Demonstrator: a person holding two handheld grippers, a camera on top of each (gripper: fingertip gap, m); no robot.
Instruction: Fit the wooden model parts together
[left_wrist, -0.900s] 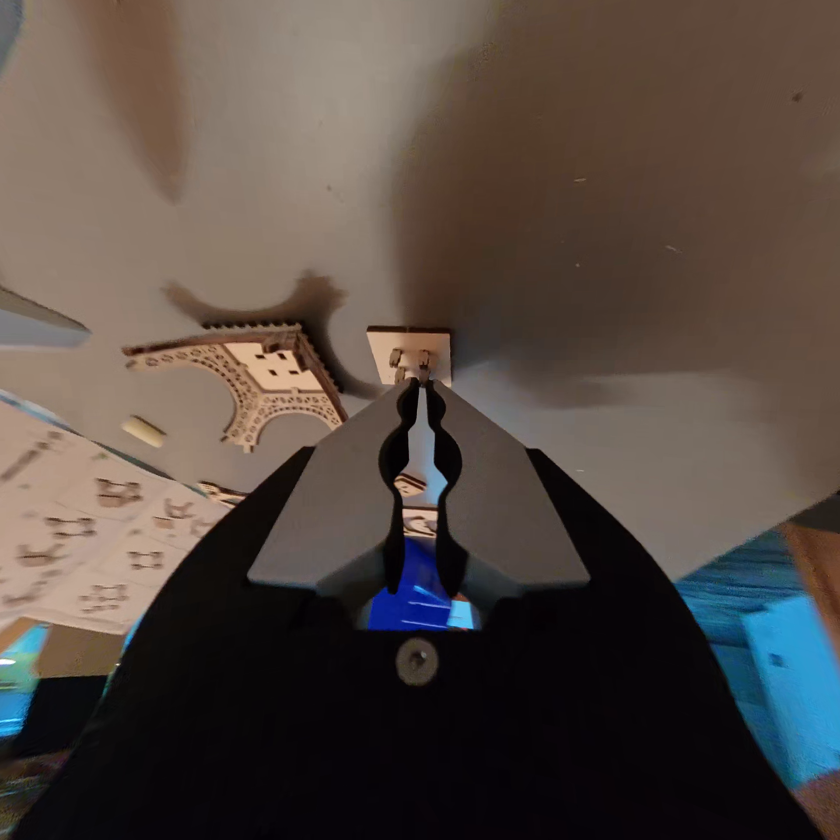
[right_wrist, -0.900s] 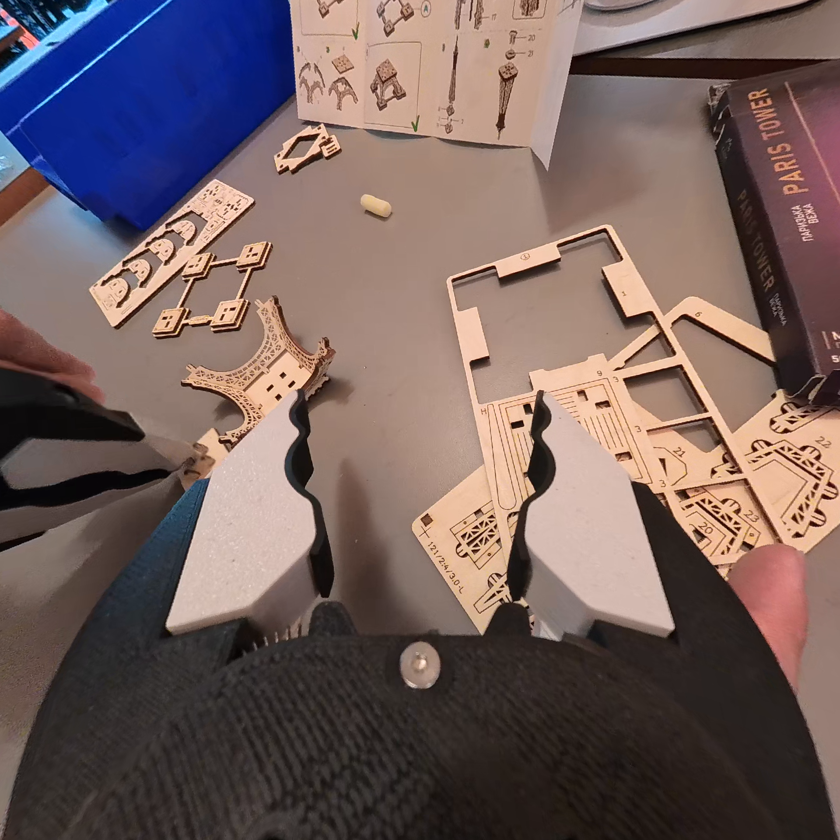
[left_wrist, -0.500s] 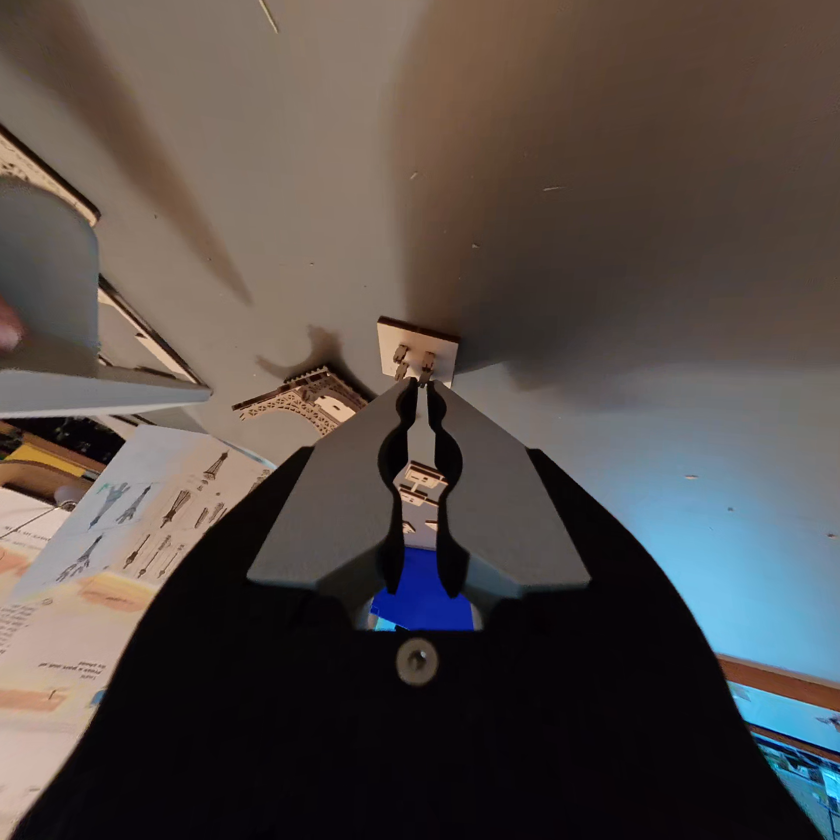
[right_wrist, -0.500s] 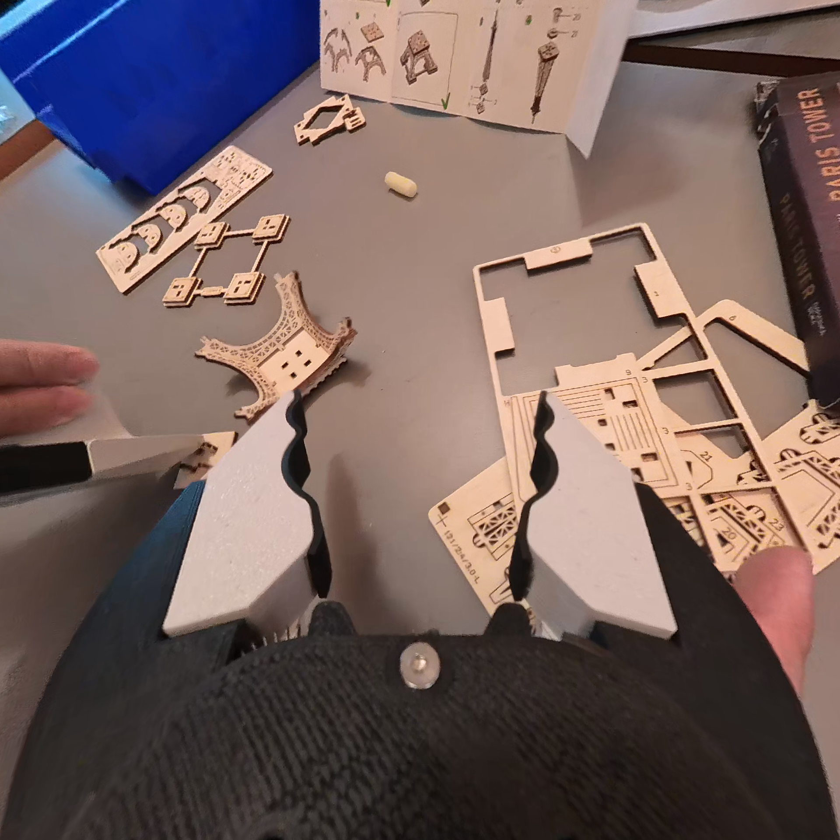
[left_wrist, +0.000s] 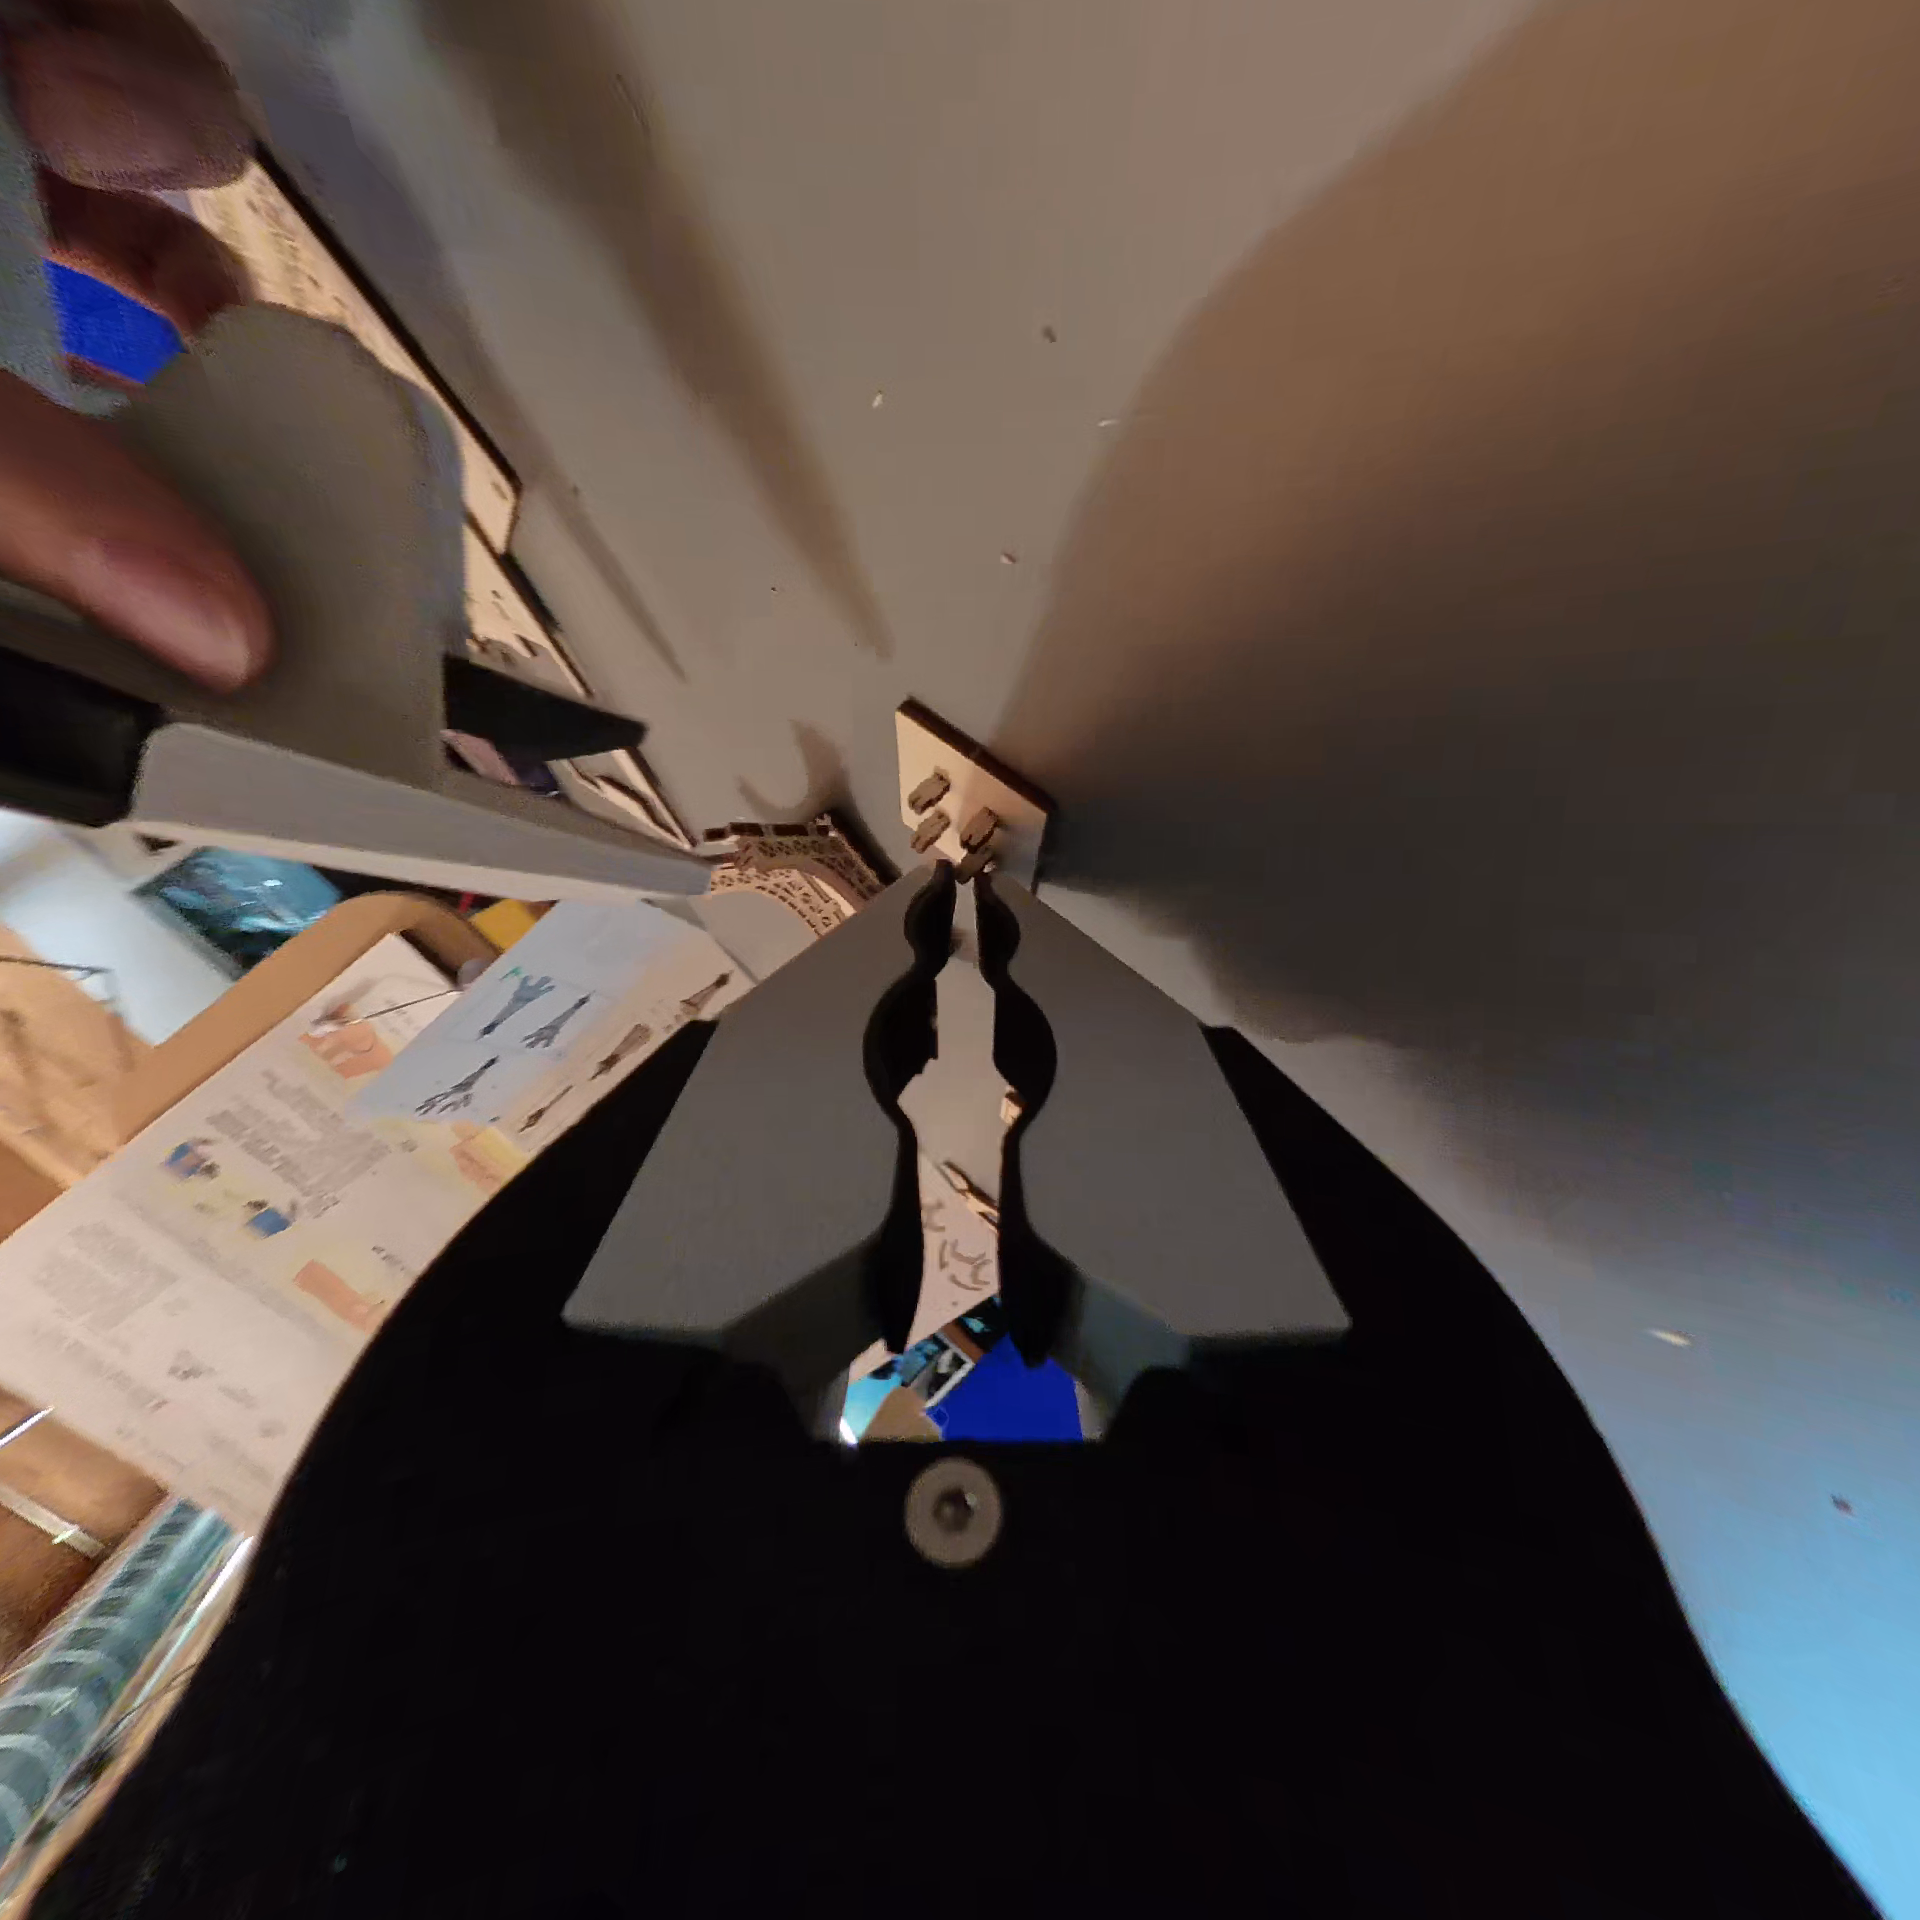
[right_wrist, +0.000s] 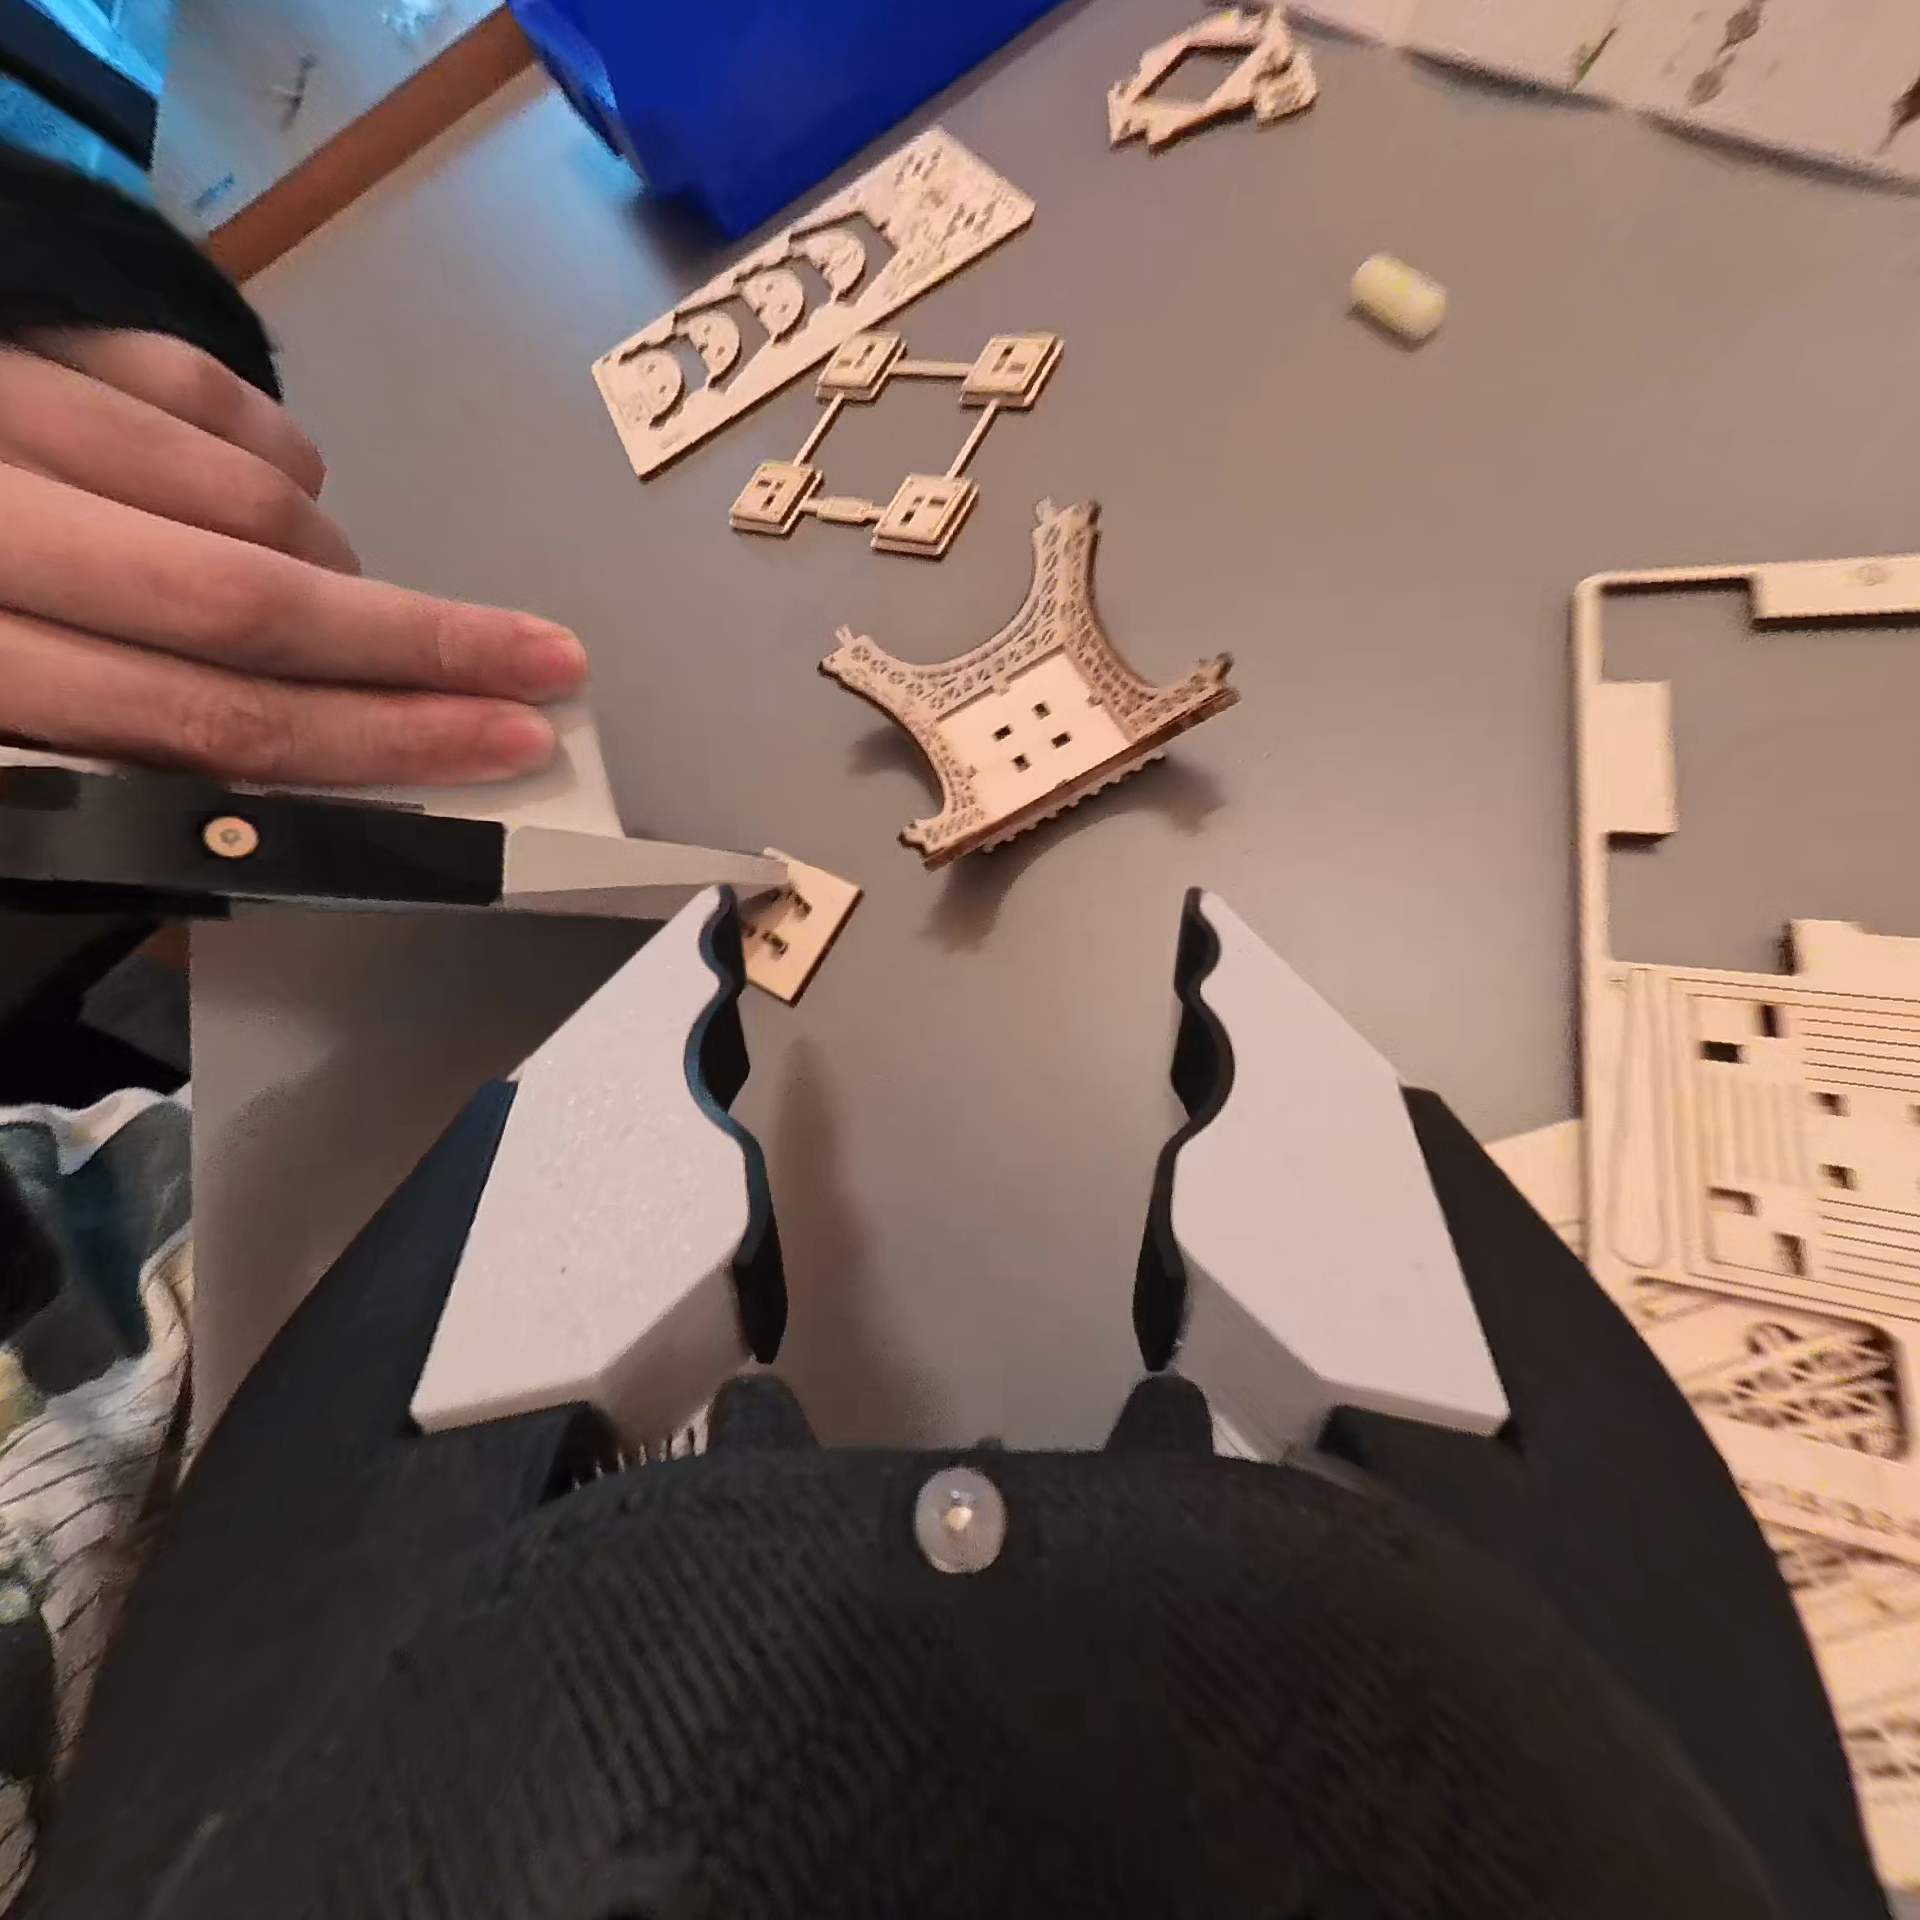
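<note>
Now the left hand-held gripper (left_wrist: 961, 878) is pinched nearly shut on the small pegs of a little square wooden piece (right_wrist: 800, 940) that lies flat on the grey table (right_wrist: 1351, 831), left of the middle in the right wrist view. The right hand-held gripper (right_wrist: 956, 914) is wide open with nothing in it, and the arched tower base (right_wrist: 1023, 717) lies just above it in the frame. I think the best way is to lift the square slowly with a firm pinch, then steady the tower base so the pegs can line up with its four little holes.

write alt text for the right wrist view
The right tool hangs open over a grey table, while the left tool pinches a small square wooden piece. A lattice tower base lies beyond.
</note>
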